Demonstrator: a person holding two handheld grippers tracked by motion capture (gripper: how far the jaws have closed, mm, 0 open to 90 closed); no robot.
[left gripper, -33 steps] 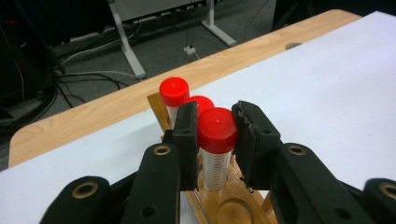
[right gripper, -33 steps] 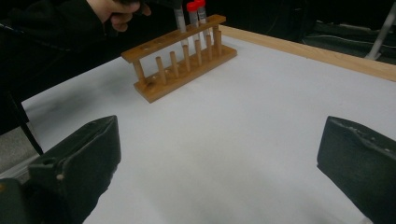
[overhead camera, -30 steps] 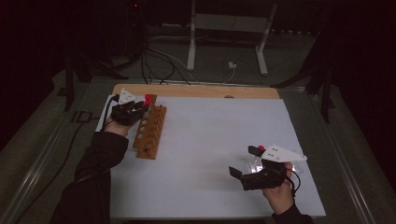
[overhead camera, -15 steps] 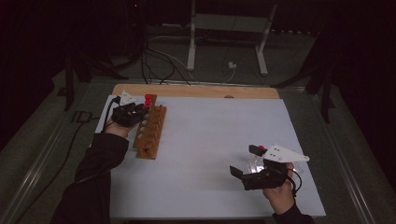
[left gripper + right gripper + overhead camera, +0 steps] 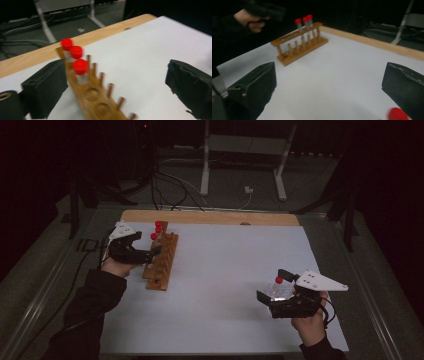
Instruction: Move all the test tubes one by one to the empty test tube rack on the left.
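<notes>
The left gripper (image 5: 155, 251) has just let go: its jaws have been opening and now stand wide apart with nothing between them, backed off a bit to the near-left side of the rack (image 5: 161, 262). A second ago it was clamped right at the rack's far end. So a third tube (image 5: 80, 68) now sits in the rack next to the other two red-capped ones at the far end, and the rest of the holes toward the near end look free. Reads like one placement done, more to go.

The right gripper (image 5: 272, 287) sits well off to the right of the rack, jaws spread, with another red-capped tube (image 5: 278, 287) lying by them, not gripped as far as the views show. Probably next in line.

No labels or writing readable anywhere.
</notes>
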